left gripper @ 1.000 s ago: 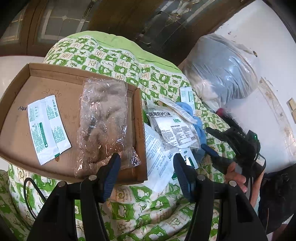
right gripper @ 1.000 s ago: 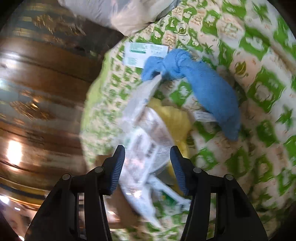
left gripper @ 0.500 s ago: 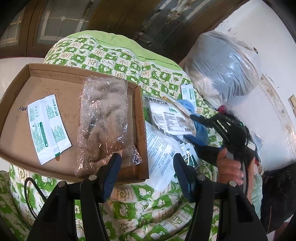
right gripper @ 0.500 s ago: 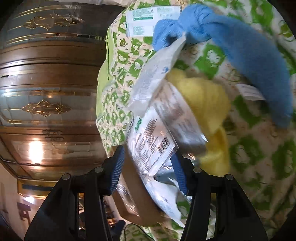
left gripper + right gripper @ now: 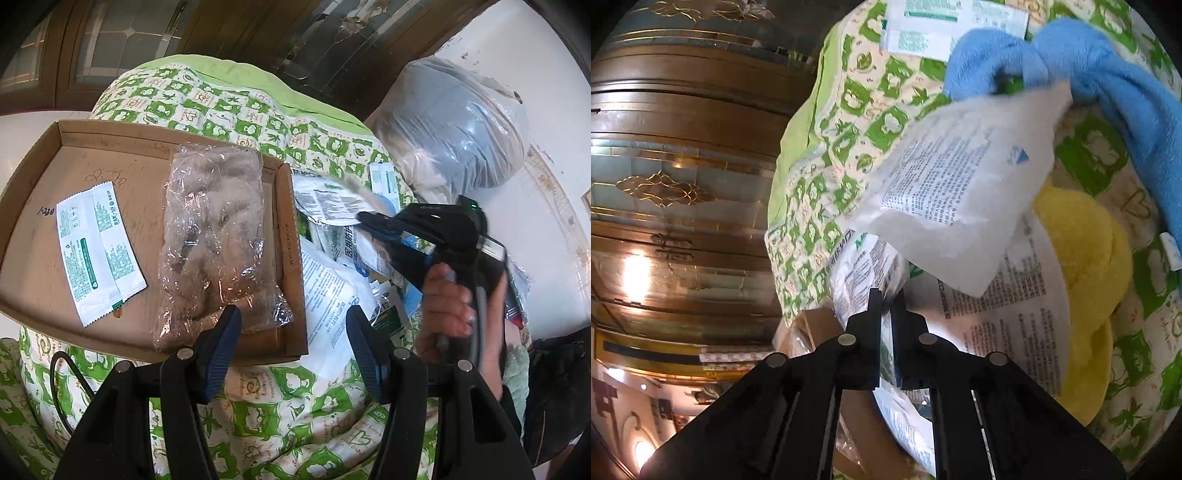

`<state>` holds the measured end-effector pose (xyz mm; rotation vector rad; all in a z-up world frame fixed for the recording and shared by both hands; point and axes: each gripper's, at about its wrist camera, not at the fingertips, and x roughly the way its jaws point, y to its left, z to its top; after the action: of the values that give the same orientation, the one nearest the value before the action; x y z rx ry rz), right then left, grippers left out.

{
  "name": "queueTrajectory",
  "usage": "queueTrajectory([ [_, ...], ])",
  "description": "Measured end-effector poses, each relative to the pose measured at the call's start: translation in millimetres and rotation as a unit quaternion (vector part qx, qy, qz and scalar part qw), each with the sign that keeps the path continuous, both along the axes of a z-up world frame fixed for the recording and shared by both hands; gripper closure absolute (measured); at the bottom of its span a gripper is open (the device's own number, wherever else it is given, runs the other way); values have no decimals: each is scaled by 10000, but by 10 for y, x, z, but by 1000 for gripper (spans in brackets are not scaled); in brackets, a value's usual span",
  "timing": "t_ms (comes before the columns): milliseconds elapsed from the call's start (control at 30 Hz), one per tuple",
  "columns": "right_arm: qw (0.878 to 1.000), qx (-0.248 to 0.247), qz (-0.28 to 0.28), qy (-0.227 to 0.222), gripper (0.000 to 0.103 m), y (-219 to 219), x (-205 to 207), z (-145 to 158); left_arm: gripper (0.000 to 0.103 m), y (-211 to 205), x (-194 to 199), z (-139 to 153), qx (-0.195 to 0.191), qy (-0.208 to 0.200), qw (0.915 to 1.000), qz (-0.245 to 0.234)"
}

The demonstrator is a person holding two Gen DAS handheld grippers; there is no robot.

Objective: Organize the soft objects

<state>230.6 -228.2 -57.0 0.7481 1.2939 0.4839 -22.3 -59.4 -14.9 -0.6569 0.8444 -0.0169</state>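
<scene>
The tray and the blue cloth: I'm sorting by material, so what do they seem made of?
The tray looks like plain brown corrugated cardboard, matte, with folded walls and pen marks. The blue cloth looks like plush fleece or terry, fuzzy and matte; which one is unclear. The right gripper is shut on a glossy plastic mask packet.

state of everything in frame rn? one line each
left gripper: open, empty, hovering at the box's near edge
right gripper: shut on mask packet
mask packet: pinched at its edge
cardboard box: open-topped, on the quilt
clear bag of brown plush: lying in the box
white sachet: flat in the box
blue towel: crumpled on the quilt
yellow cloth: partly under packets
</scene>
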Motion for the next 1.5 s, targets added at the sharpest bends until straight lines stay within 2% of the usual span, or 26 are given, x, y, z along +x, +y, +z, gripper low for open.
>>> queueTrajectory([
  [100,9994,343,-5,-15,101,-70,-108,141,44,18,1,-6,-15,0,10000,12],
  [267,9970,522,-51,-576,101,-358,-487,518,44,11,18,32,-102,-43,9999,-13],
  [367,9902,436,-162,-1317,101,-583,-743,839,44,32,106,111,-456,-58,9989,-55],
  [467,9779,250,-553,-2002,101,-835,-948,1096,44,22,289,228,-791,-134,9967,-129],
  [533,9702,-235,-908,-2233,101,-945,-1002,1189,40,-45,489,294,-937,-140,9954,-144],
  [600,9652,-579,-1275,-2209,101,-1048,-1005,1185,39,-127,689,315,-1081,-123,9939,-196],
  [700,9595,-780,-1663,-2134,101,-1230,-1004,1147,39,-303,1068,302,-1175,-20,9927,-259],
  [833,9547,-974,-1995,-1983,101,-1365,-946,1041,39,-532,1608,141,-1389,378,9894,-202],
  [1000,9454,-903,-2330,-2093,101,-1556,-987,1034,39,-742,2180,-34,-1209,784,9894,173],
  [1100,9479,-854,-2241,-2099,101,-1510,-947,988,42,-856,2464,-192,-1024,1047,9886,341],
  [1133,9505,-815,-2176,-2064,101,-1493,-909,953,43,-885,2536,-231,-947,1105,9888,338],
  [1200,9531,-890,-2122,-1966,101,-1476,-861,892,65,-935,2611,-303,-858,1196,9883,398],
  [1233,9543,-872,-2117,-1919,101,-1479,-834,855,72,-953,2642,-329,-877,1224,9878,407],
  [1267,9551,-885,-2112,-1882,101,-1483,-807,825,92,-956,2646,-361,-940,1256,9868,398],
  [1367,9555,-901,-2127,-1834,101,-1493,-761,782,96,-914,2585,-346,-1057,1204,9860,451],
  [1500,9556,-837,-2125,-1863,101,-1512,-750,780,97,-778,2335,-104,-1352,836,9861,480],
])
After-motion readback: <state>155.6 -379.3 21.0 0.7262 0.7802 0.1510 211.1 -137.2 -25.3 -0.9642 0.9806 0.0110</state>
